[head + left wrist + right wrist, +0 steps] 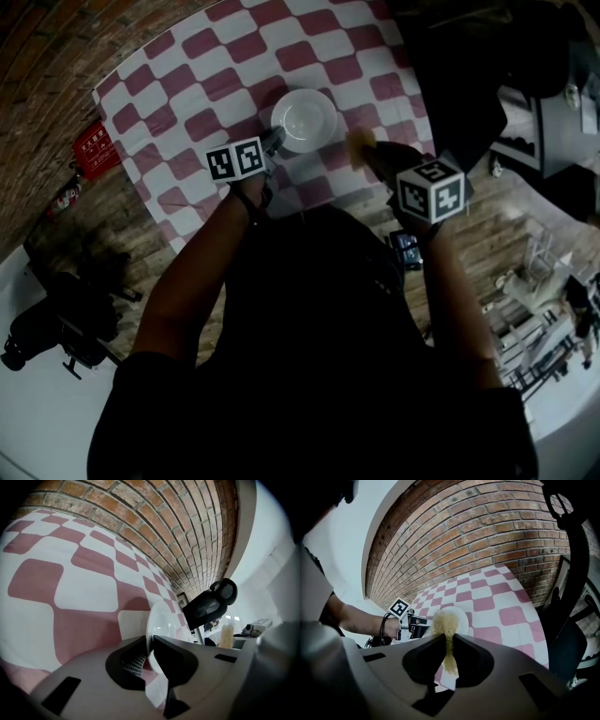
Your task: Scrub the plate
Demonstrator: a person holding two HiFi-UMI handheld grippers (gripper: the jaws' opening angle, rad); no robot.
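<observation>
Left fingers (pixel 176 656): set narrow around the rim of the plate (pixel 304 120), seemingly unclamped; judged to be steadying it.
Right fingers (pixel 474 657): closed on the sponge (pixel 444 623), which is held just beside the plate, ready for scrubbing.
Plate: laid flat on the checked desk (pixel 187 94).
Count: one plate, one sponge.

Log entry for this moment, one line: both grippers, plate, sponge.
left gripper: jaws slightly apart round plate rim | right gripper: shut on sponge | plate: on checked cloth | sponge: beside plate
</observation>
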